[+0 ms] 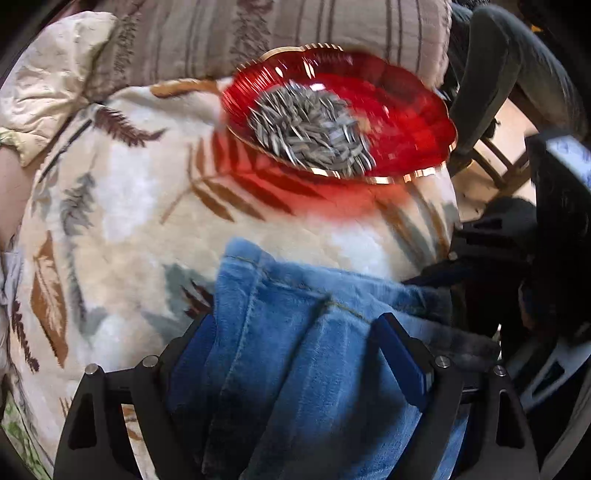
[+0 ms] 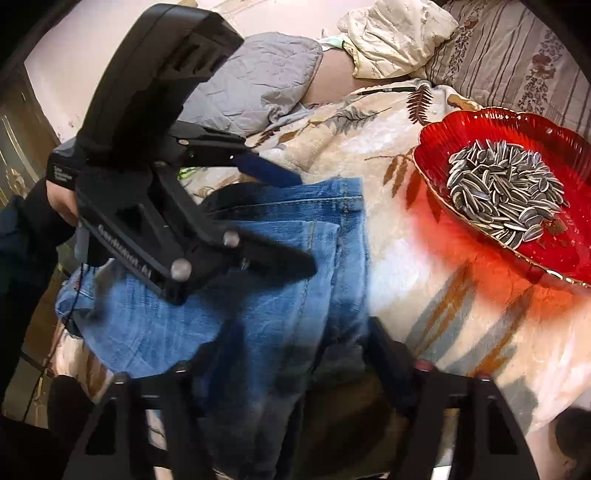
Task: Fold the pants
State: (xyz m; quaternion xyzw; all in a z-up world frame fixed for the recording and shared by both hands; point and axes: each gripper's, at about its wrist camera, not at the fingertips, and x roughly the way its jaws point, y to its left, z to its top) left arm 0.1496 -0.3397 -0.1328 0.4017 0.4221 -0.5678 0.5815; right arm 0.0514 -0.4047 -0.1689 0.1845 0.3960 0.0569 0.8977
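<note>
Blue jeans lie folded on a leaf-patterned blanket, one pale leg end on top near the far hem. My left gripper points steeply down over them, open wide, its blue-padded fingers straddling the denim. My right gripper is at the near edge of the jeans. Its blurred fingers stand apart with a bunch of denim between them, and no pad visibly presses on the cloth. A hand in a dark sleeve holds the left gripper.
A red glass dish of sunflower seeds sits on the blanket just beyond the jeans. Striped and cream pillows line the far side, with a grey cushion and a pen. The bed edge and a chair are at right.
</note>
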